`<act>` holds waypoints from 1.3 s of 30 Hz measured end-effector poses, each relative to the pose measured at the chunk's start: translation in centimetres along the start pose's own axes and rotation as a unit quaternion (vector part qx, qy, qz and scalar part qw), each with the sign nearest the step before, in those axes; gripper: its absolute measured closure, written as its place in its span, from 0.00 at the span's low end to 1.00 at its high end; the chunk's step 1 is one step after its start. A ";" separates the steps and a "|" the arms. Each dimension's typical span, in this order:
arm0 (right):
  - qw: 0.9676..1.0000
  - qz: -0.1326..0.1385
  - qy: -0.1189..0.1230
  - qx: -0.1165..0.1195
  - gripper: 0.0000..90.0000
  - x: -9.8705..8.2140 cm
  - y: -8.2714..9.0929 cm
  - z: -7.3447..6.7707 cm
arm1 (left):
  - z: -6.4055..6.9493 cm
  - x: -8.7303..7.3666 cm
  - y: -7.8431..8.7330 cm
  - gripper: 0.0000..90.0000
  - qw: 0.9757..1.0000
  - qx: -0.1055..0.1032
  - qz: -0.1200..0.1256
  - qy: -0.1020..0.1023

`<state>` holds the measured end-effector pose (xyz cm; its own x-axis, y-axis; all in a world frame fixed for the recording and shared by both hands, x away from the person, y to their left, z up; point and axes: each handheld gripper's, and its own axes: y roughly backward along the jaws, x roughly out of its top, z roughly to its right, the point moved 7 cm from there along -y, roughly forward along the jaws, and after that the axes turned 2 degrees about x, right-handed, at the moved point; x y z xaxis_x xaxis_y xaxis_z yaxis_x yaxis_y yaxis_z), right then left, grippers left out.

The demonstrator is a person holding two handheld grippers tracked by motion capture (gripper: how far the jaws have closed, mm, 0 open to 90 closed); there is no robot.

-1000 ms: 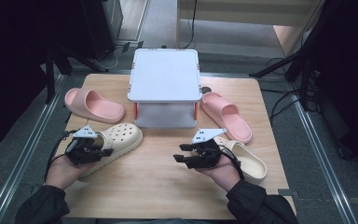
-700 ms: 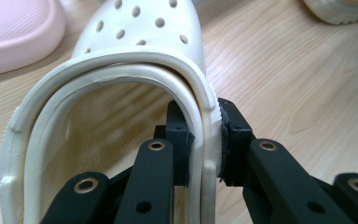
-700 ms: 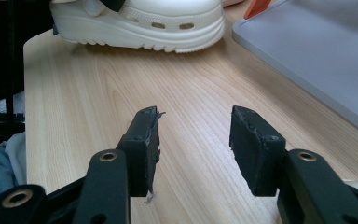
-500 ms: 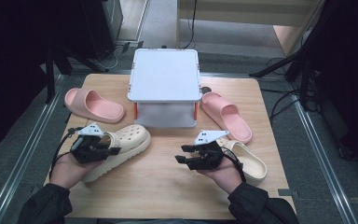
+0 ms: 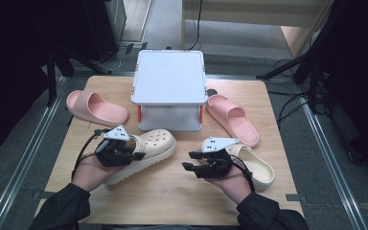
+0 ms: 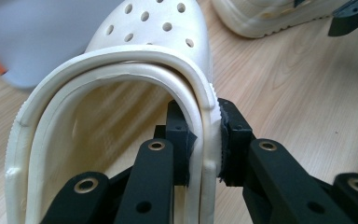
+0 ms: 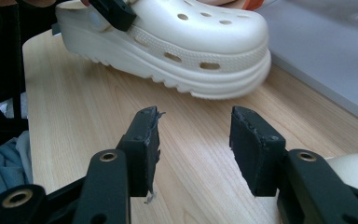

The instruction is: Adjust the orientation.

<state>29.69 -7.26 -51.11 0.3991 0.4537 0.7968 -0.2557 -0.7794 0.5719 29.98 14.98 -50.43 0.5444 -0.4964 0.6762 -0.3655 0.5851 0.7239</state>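
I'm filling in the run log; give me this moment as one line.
left tongs: shut on cream clog heel rim | right tongs: open, empty, over table | second clog: beside right hand

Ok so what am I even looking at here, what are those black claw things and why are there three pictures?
A person holds a hand-operated two-jaw gripper in each hand. One camera looks down from above; the other two ride on the grippers. On the wooden table lie two pink slides, a second cream clog and a white box. The left gripper pinches the heel rim of a cream clog. The right gripper is open and holds nothing.
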 end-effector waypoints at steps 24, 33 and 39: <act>1.000 0.002 -0.010 -0.007 0.59 -0.4 -0.1 -0.3 | 2.0 0.0 -3.0 0.81 0.999 -0.039 -0.032 -0.009; 1.000 0.004 -0.008 -0.005 0.59 -0.2 -0.4 -0.4 | 2.1 0.1 -2.5 0.68 0.999 -0.046 -0.029 -0.007; 1.000 0.005 -0.012 -0.005 0.61 0.0 -0.5 -0.4 | 2.0 0.2 -1.1 0.64 0.998 -0.048 -0.033 -0.006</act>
<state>29.43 -6.72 -51.33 0.4179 0.4343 0.7980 -0.2696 -0.7795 0.5654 28.97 12.94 -50.85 0.5551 -0.5438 0.6294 -0.2541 0.6097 0.7508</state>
